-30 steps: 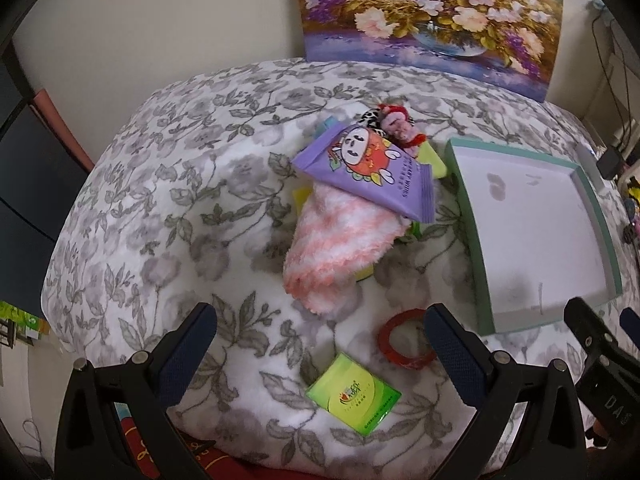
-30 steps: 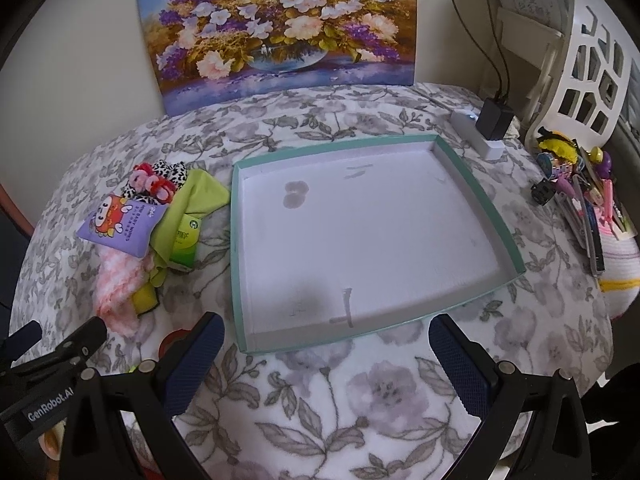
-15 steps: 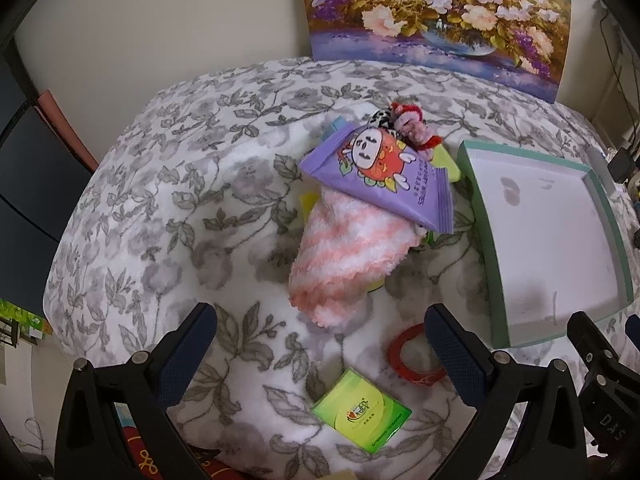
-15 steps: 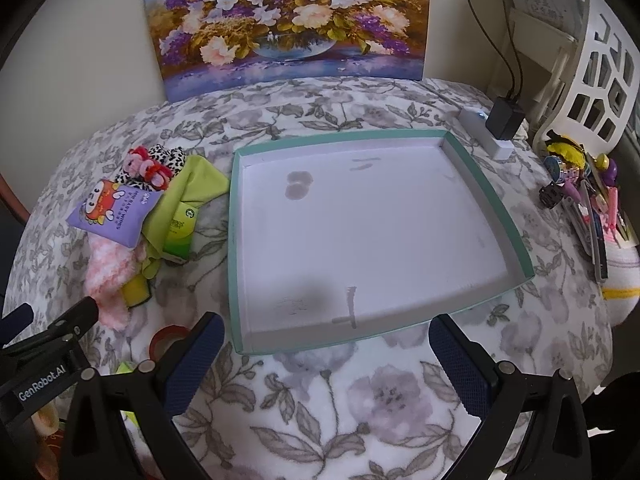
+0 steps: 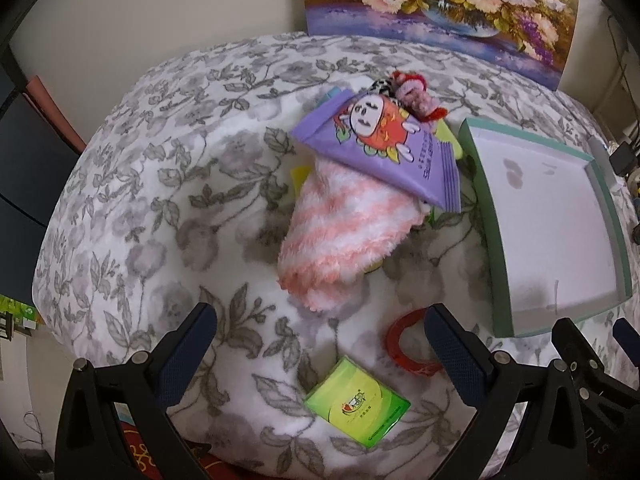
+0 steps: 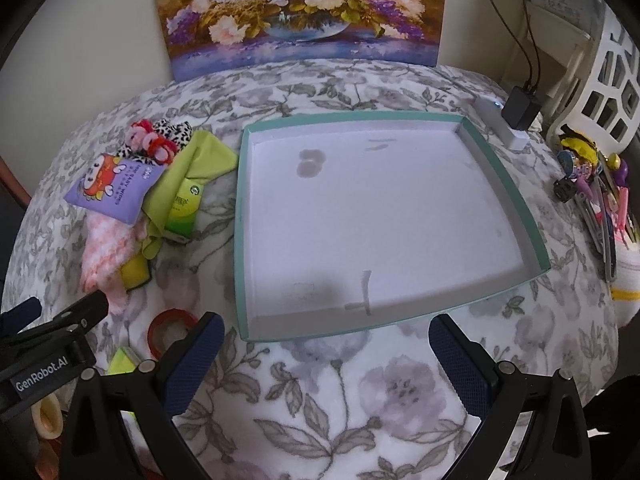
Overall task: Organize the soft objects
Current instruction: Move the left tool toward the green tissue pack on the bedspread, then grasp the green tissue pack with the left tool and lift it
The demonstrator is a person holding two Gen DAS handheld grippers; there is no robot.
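Holding both claws wide and empty, we hovered over the floral blanket (image 5: 152, 208). Our left claw (image 5: 320, 344) pointed at a pile of soft things: a pink-and-white fuzzy cloth (image 5: 340, 236) with a purple wipes pack (image 5: 384, 148) lying across its far end, and a small plush toy (image 5: 412, 92) just beyond. A green tissue pack (image 5: 357, 407) and a red ring (image 5: 408, 346) lay between its fingers. Our right claw (image 6: 326, 354) faced the teal tray (image 6: 516, 196), just beside the pile, its white floor holding none of the things.
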